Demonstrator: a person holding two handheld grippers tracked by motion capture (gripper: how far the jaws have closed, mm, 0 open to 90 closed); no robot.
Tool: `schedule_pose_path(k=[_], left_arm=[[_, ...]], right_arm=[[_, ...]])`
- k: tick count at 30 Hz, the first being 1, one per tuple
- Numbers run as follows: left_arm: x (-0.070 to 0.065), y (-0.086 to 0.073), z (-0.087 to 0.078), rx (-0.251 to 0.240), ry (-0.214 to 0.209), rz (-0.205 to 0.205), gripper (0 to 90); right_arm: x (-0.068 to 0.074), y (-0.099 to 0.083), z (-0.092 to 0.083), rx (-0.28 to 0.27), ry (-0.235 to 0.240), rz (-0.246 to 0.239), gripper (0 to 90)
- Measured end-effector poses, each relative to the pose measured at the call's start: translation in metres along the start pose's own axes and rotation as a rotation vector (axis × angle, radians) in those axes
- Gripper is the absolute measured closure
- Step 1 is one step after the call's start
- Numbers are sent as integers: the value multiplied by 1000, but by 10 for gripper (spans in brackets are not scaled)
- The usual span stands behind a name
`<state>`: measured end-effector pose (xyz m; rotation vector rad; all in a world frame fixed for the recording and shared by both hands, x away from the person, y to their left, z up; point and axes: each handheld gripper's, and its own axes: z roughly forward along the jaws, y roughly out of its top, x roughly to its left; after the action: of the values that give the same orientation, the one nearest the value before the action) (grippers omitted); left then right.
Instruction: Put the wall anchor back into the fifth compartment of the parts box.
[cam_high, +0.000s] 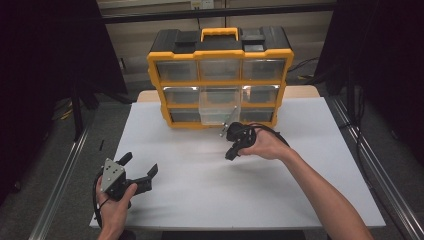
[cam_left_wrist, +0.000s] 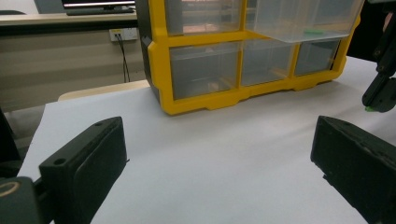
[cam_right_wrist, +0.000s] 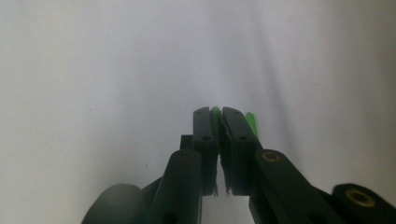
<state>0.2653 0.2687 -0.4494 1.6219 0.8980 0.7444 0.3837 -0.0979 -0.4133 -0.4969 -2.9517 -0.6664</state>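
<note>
Progress: small green piece (cam_right_wrist: 215, 112) already pinched in right gripper (cam_high: 231, 150), jaws closed tight on it, at 6 o'clock from organiser (cam_high: 220, 77); drop into pulled-out centre drawer (cam_high: 219, 106) still to do. Left gripper (cam_high: 139, 172) wide open, holding nothing, at 7 o'clock. Pulled-out drawer: one more green bit (cam_left_wrist: 314, 32) inside. Other drawers: contents unclear.

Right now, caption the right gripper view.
Right gripper shut on a small green piece above the white table.
</note>
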Motion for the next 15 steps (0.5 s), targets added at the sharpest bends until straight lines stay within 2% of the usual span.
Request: schedule_pose_path(k=[5,6,8,10,11,12,15], left_arm=[[1,0,-1,-2,5,2,36],[1,0,-2,-3,6,2,36],[0,0,-2,-3,1,-15,36],[0,-1,-3,5,10,-5,37],[0,-1,-3,6,10,-6,36],[0,-1,-3,5,12,-6,36],[0,-1,-3,5,14,-6,37]], right_arm=[[2,3,-8,-27,-3,-20,852],[3,3,-11,-26,-4,-10,852],[3,3,-15,-44,-7,-22,852],[4,3,-21,-65,-13,-22,852],[4,3,-24,-79,-13,-39,852],[6,3,-27,-78,-15,-29,852],[8,4,-34,-89,-21,-40,852]])
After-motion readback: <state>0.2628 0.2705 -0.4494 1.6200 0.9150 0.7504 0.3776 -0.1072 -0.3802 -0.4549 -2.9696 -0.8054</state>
